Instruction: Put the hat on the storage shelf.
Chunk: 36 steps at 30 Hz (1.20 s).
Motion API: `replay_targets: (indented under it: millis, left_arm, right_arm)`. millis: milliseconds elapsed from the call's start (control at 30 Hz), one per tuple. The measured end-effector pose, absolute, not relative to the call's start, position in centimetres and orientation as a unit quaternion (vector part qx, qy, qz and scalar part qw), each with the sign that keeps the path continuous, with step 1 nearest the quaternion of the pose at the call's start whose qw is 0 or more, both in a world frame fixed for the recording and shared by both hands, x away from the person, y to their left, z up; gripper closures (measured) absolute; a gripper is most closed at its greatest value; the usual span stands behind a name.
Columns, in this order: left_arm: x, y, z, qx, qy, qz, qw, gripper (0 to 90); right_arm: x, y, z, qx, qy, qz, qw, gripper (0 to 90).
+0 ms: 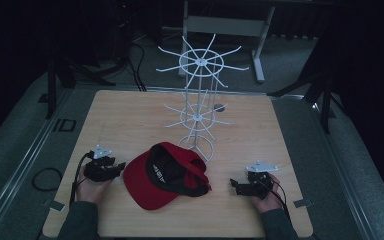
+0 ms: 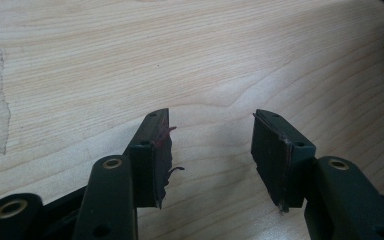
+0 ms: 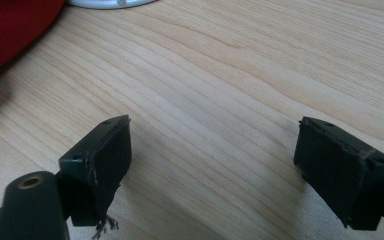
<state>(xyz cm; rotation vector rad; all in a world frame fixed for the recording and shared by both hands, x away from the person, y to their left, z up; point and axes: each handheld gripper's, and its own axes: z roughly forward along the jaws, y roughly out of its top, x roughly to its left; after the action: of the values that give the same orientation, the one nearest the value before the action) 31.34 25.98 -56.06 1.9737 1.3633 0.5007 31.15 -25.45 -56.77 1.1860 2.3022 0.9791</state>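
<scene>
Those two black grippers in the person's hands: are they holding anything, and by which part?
Nothing is held. The left gripper and right gripper both have their jaws open over bare wood, either side of the red baseball cap lying on the table.

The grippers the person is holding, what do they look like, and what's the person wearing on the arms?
Each hand holds a black two-jaw gripper, the left gripper and the right gripper, each topped by a grey three-cornered plate with a black cable trailing back. The jaws end in flat black pads, worn and frayed at the edges, with brass-coloured rivets on the links. The sleeves are dark grey-green.
</scene>
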Motion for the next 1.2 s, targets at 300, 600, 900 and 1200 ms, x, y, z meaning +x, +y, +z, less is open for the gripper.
replay_targets:
  millis: [300,600,900,1200]
  left_arm:
    - [30.7,26.6,-55.2,0.746,0.523,0.182,0.370,53.7]
    - [29.3,27.1,-52.3,0.726,0.492,0.166,0.450,64.1]
    - [28.3,25.5,-49.2,0.745,0.445,0.187,0.461,77.6]
    - [29.3,19.5,-47.6,0.800,0.376,0.190,0.427,90.0]
  right_arm:
    - [31.1,-25.5,-56.8,0.421,0.817,0.348,0.185,15.1]
    - [31.1,-25.5,-56.8,0.421,0.817,0.348,0.185,15.2]
    - [31.1,-25.5,-56.8,0.421,0.817,0.347,0.186,15.2]
    - [31.1,-25.5,-56.8,0.421,0.817,0.347,0.186,15.2]
